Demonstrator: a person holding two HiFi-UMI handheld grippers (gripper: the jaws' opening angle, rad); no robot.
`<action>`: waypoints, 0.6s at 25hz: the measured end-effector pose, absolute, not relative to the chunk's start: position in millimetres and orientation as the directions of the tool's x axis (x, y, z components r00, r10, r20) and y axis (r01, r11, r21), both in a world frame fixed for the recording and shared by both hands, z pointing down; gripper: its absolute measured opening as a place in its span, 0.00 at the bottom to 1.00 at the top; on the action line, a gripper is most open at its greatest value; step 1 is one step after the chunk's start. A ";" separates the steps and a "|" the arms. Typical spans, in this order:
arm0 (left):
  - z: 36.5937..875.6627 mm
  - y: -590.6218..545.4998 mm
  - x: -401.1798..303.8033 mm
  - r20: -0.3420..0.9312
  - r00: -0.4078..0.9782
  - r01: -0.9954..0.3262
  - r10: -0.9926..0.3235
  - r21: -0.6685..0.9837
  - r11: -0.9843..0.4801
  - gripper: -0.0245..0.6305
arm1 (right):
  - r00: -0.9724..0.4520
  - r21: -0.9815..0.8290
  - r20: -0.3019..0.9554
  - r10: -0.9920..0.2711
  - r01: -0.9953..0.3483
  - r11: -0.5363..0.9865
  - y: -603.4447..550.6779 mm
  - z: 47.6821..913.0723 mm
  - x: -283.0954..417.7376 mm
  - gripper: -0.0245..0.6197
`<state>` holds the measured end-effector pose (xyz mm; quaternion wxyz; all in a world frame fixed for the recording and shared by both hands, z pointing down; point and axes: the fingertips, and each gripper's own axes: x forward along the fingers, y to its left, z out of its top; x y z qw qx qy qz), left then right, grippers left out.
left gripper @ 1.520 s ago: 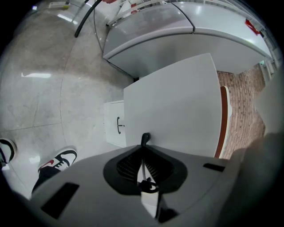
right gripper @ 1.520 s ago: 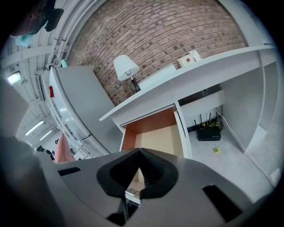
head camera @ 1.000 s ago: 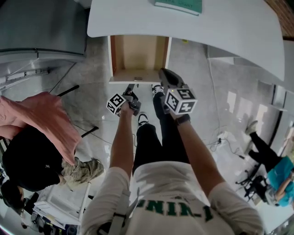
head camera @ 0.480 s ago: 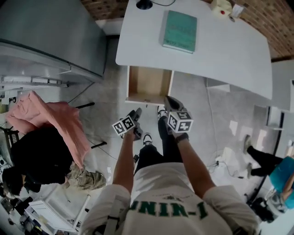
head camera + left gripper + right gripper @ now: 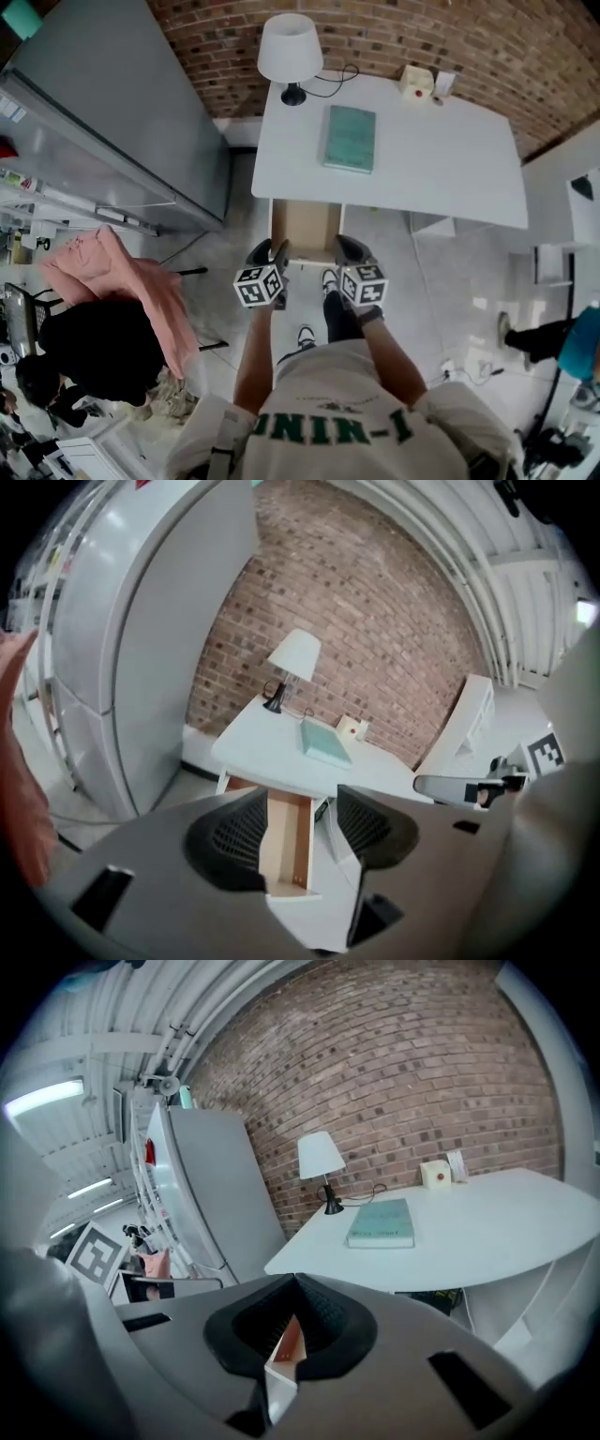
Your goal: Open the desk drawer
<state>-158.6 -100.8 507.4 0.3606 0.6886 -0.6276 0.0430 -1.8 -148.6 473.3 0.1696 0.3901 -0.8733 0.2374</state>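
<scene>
The white desk (image 5: 441, 169) stands against a brick wall. Its wooden drawer (image 5: 307, 228) is pulled out under the desk's left part, and nothing shows inside it. In the head view my left gripper (image 5: 269, 253) hangs just in front of the drawer's left corner, apart from it. It is open: the left gripper view shows the drawer (image 5: 285, 841) through the gap between the pads (image 5: 228, 841). My right gripper (image 5: 349, 249) is beside the drawer's right corner, shut on nothing. In the right gripper view a sliver of the drawer (image 5: 286, 1346) shows below its closed tips (image 5: 295, 1281).
On the desk are a white lamp (image 5: 289, 52), a teal book (image 5: 350, 138) and a small box (image 5: 416, 82). A grey fridge (image 5: 112, 122) stands to the left. A pink cloth (image 5: 122, 281) lies over a dark chair at lower left. A person's leg (image 5: 530, 339) is at the right.
Both grippers and the head camera have drawn back from the desk, so the whole desk top now shows. The drawer stays open, and neither gripper touches it.
</scene>
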 end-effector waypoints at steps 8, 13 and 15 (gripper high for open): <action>379.0 -120.8 -153.3 0.324 0.194 -0.950 -0.926 0.299 -0.094 0.33 | -0.647 -0.209 0.315 -0.695 -0.761 0.614 -167.0 380.6 -7.8 0.04; 308.9 -120.5 -163.0 0.220 0.149 -0.979 -0.964 0.173 -0.112 0.21 | -0.635 -0.181 0.215 -0.742 -0.772 0.609 -171.9 325.0 -13.1 0.04; 283.1 -119.5 -166.5 0.178 0.131 -0.985 -0.975 0.137 -0.107 0.17 | -0.631 -0.162 0.189 -0.753 -0.776 0.609 -170.5 306.9 -12.7 0.04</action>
